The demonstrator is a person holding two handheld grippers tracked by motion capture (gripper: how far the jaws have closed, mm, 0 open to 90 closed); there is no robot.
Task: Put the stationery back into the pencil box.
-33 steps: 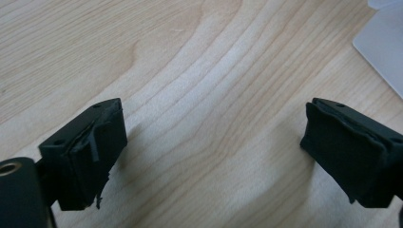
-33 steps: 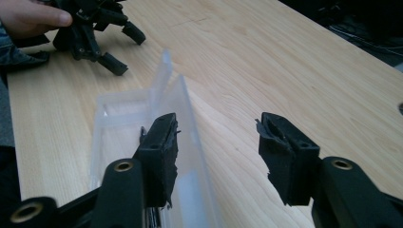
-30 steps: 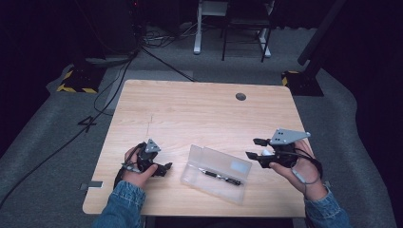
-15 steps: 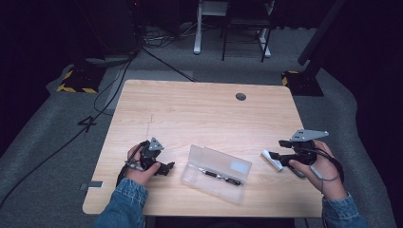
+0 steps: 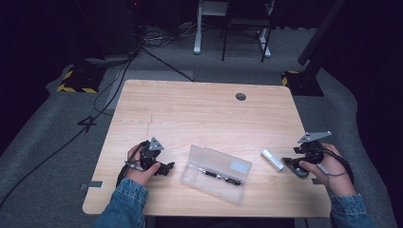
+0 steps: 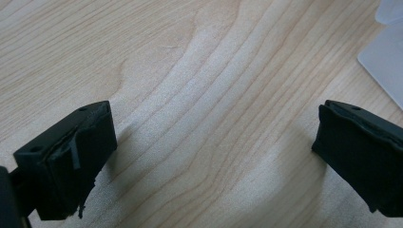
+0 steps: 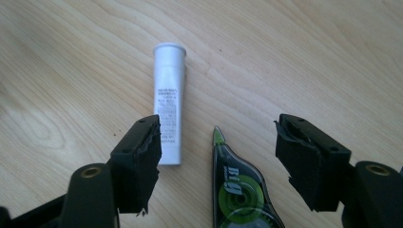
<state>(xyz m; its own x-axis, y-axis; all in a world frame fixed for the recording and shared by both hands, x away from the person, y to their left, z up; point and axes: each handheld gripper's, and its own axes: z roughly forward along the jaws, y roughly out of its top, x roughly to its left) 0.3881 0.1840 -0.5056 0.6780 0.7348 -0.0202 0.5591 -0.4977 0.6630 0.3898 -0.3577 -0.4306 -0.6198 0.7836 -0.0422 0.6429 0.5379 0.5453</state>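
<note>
My right gripper [image 7: 216,128] hovers low over the table near its right edge [image 5: 291,166]. Its jaws have just been opening and stand apart. A green and clear correction tape [image 7: 237,190] lies on the wood between them, and neither pad presses on it. A white tube [image 7: 168,102] lies just outside the left jaw [image 5: 272,159]. My left gripper [image 6: 216,114] rests near the front left of the table [image 5: 167,167]; its jaws have just been opening and have only bare wood between them.
An open clear plastic case [image 5: 216,173] holding pens lies between the two hands, and a corner of the case [image 6: 385,57] sits close to my left gripper. A round cable hole [image 5: 241,97] marks the far side of the wooden table [image 5: 199,118].
The right hand has moved right and down toward the table's right edge. The white tube now lies on the wood to its left. The left hand has stayed put.
</note>
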